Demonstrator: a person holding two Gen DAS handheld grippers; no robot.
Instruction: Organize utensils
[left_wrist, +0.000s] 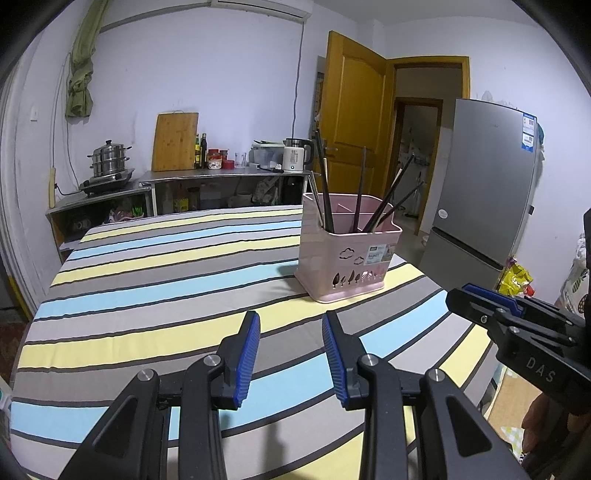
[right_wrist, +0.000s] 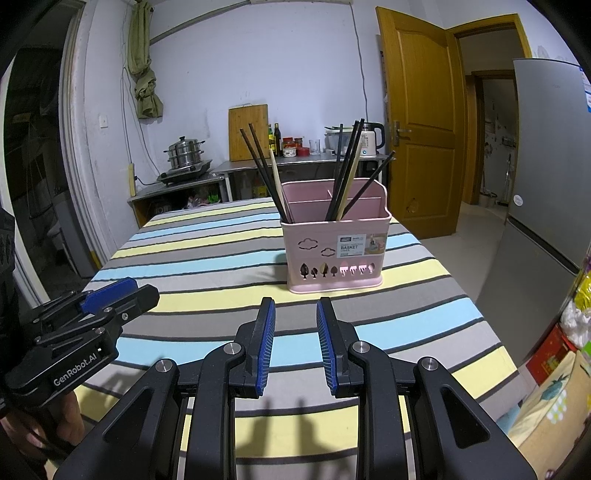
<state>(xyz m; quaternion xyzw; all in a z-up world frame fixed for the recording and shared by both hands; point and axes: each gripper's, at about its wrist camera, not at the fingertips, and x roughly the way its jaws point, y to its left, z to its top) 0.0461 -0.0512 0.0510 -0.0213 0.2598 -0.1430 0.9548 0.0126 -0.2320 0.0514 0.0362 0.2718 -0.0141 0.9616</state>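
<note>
A pink utensil basket (right_wrist: 334, 245) is seen standing upright on the striped tablecloth (left_wrist: 155, 280), at centre right of the right wrist view and right of centre in the left wrist view. Several dark chopsticks (right_wrist: 258, 162) and at least 1 pale one (right_wrist: 277, 184) are stood in its compartments, leaning outward at differing angles; 2 dark sticks and the pale one lean toward the upper left of the right wrist frame, the others toward the upper right. No loose utensil is seen on the cloth in either view. The left gripper (left_wrist: 291, 356) is held low in its frame with its blue pads (left_wrist: 248, 360) parted and nothing between them; the right gripper (right_wrist: 295, 345) is likewise spread and empty, well short of the basket. Each gripper is caught at the edge of the other's view. The chopsticks are judged to be light, stiff and smooth, so they may slip or pivot between the pads if pinched near a tip; a hold across the upper shaft, above the basket rim, is judged safest. The basket itself looks like thin plastic, light enough to slide or tip on the cloth if a stick is pulled sideways, so it may be steadied by its wall or rim. The task appears close to done or not yet begun; which cannot be told
</note>
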